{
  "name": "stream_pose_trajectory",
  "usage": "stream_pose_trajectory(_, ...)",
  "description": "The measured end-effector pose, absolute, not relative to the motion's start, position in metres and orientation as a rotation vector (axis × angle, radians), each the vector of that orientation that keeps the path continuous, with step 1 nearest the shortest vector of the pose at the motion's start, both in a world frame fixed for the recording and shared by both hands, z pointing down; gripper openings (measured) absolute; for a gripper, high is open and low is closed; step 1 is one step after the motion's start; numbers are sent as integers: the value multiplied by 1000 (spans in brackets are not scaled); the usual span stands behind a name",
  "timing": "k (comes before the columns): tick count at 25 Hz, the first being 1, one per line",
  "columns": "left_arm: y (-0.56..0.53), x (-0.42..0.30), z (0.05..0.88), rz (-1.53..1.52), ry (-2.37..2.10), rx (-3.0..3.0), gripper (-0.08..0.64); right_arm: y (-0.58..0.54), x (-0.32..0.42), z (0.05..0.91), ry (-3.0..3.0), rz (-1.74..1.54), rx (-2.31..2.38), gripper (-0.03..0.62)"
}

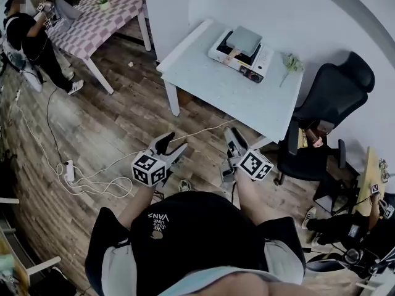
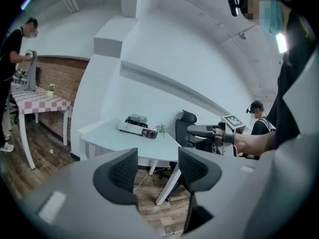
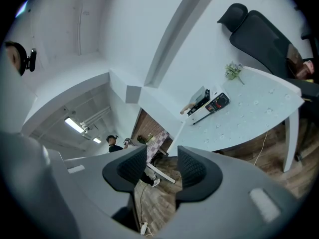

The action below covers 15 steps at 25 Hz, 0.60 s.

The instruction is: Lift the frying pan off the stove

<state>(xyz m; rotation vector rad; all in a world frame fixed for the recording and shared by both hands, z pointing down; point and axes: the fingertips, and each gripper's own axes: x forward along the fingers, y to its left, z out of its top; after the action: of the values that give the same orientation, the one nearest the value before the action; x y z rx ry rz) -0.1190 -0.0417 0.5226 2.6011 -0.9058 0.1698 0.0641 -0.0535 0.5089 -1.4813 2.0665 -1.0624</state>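
Note:
A square grey frying pan point(image 1: 245, 40) with a wooden handle point(image 1: 232, 55) sits on a white portable stove point(image 1: 261, 59) at the far side of a white table point(image 1: 234, 97). The stove point(image 2: 137, 126) looks small and distant in the left gripper view. In the right gripper view the pan point(image 3: 200, 96) shows edge-on upon the stove point(image 3: 213, 105). Both grippers hang over the wooden floor, well short of the table. My left gripper point(image 1: 170, 147) is open and empty, as is my right gripper point(image 1: 232, 139). The same open jaws show on my left gripper point(image 2: 157, 168) and right gripper point(image 3: 162, 166).
A black office chair point(image 1: 327, 103) stands at the table's right end. A green sprig point(image 1: 290, 63) lies on the table by the stove. A power strip point(image 1: 69, 171) and cables trail on the floor. A person point(image 1: 28, 36) stands at a checkered table point(image 1: 99, 20) far left.

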Motion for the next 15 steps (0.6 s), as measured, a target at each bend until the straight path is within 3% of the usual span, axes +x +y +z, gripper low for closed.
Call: stream_pose_trajectory(15, -123, -82, 550, 164, -763, 2533, 229, -133, 93, 523, 1962, -1117, -1483, 181)
